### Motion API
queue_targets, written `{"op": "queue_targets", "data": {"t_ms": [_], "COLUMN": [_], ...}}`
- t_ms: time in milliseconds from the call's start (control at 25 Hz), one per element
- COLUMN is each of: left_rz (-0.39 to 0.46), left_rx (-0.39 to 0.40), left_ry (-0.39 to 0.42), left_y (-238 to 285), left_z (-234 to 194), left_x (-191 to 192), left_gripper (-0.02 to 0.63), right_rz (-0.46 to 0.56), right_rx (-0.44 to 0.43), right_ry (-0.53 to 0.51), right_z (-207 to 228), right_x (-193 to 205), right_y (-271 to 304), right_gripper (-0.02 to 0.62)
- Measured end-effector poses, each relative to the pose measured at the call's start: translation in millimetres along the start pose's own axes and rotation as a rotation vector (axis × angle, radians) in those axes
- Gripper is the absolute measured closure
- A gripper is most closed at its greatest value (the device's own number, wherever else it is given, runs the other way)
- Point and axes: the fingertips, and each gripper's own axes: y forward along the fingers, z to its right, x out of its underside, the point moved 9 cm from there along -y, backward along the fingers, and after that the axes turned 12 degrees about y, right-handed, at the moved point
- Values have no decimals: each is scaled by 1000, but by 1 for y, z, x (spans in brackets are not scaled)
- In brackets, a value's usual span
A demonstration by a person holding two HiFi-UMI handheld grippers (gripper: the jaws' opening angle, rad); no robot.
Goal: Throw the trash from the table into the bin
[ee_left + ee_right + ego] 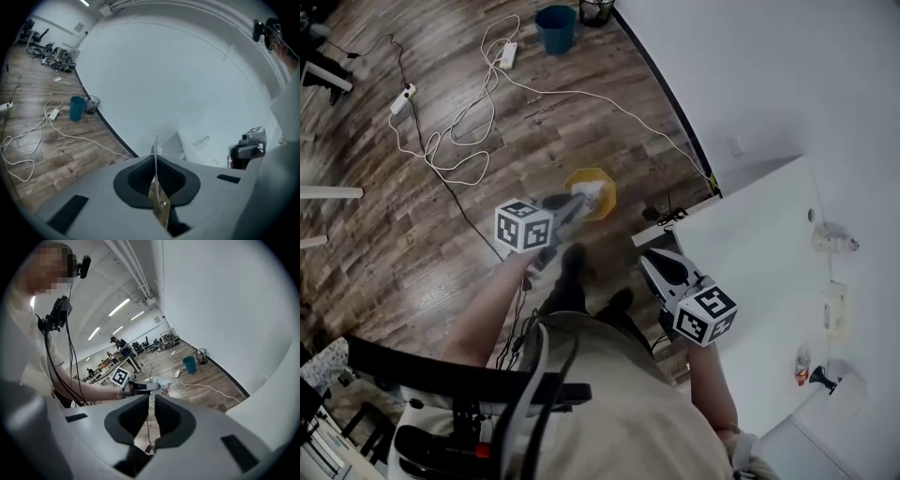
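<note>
**A:** Where is the scrap (593,192) sitting?

**B:** The left hand-held gripper (577,202) is clamping it. Its jaws are pressing together, and the thin whitish scrap is lying pinched flat between the pads. In the head view the scrap is showing against the mouth of the yellow bin (607,210), which is standing on the floor (394,234).

**A:** Which way is it pointing?

**B:** Its long axis is running along the jaws. In the left gripper view it is standing edge-on, a narrow blade poking out past the tips, straight away from the camera. In the head view that free end is pointing up and to the right. In the right gripper view it is sticking out of the tips looking rumpled, with a touch of red on it.

**A:** What is the other one doing?

**B:** The right hand-held gripper (651,261) is hovering at the left edge of the bench (750,253), with its tips aiming toward the yellow bin. Its jaws are standing almost together, leaving a thin slit. Nothing is sitting in that slit, and only floor is showing through it.

**A:** Is anything lying on the bench?

**B:** A few small things (834,239) are lying along its right side, well apart from both grippers and too small to tell.

**A:** Are other bins showing?

**B:** A blue bin (555,28) and a black basket (595,9) are standing by the wall, well apart from the yellow bin. White cables (469,141) are trailing over the floor between them.
</note>
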Motion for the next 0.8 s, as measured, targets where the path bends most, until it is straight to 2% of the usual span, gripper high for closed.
{"op": "queue_targets", "data": {"t_ms": [200, 440, 560, 680, 800], "left_rz": [-131, -251, -305, -383, -449], "left_rx": [-88, -129, -134, -140, -142], "left_ry": [-56, -105, -102, -69, -23], "left_y": [54, 110, 129, 140, 150], "left_z": [-48, -81, -97, -108, -118], "left_x": [50, 99, 121, 144, 165], "left_gripper": [591, 591, 591, 591, 591], "right_rz": [-2, -54, -47, -47, -39], "right_rx": [-35, -53, -23, 26, -6], "right_ry": [52, 125, 156, 137, 157], "right_z": [18, 39, 51, 60, 65], "right_x": [12, 36, 48, 58, 66], "right_y": [10, 22, 24, 29, 36], "right_gripper": [565, 568, 568, 568, 568]}}
